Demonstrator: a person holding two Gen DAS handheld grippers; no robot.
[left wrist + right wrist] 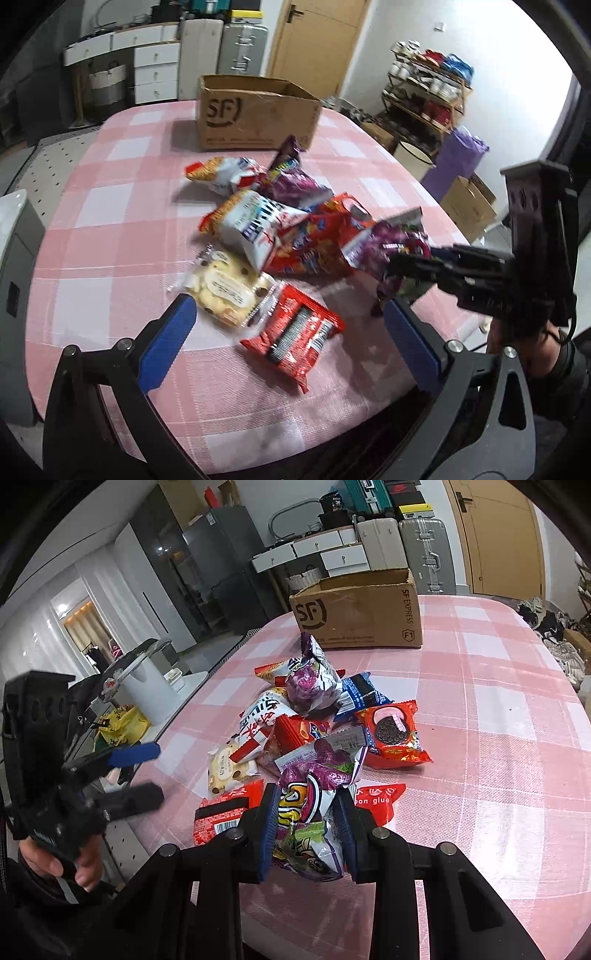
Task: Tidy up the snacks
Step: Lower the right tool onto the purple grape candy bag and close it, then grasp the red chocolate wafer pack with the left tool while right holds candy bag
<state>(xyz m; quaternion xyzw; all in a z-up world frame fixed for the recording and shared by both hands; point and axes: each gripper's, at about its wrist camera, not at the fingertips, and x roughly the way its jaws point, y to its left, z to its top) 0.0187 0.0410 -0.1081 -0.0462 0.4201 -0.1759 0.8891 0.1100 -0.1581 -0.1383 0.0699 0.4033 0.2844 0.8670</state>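
Right wrist view, right gripper (307, 829) clamping purple snack bag (314, 812), left gripper (288, 332) spread

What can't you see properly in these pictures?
- Inside the cardboard box: both views look at its side walls, so its contents are hidden.
- Purple snack bag, right wrist view: the right gripper fingers cover its sides.
- Same bag, left wrist view: motion blur smears its print.
- Bottom packets of the snack pile: upper packets cover them.
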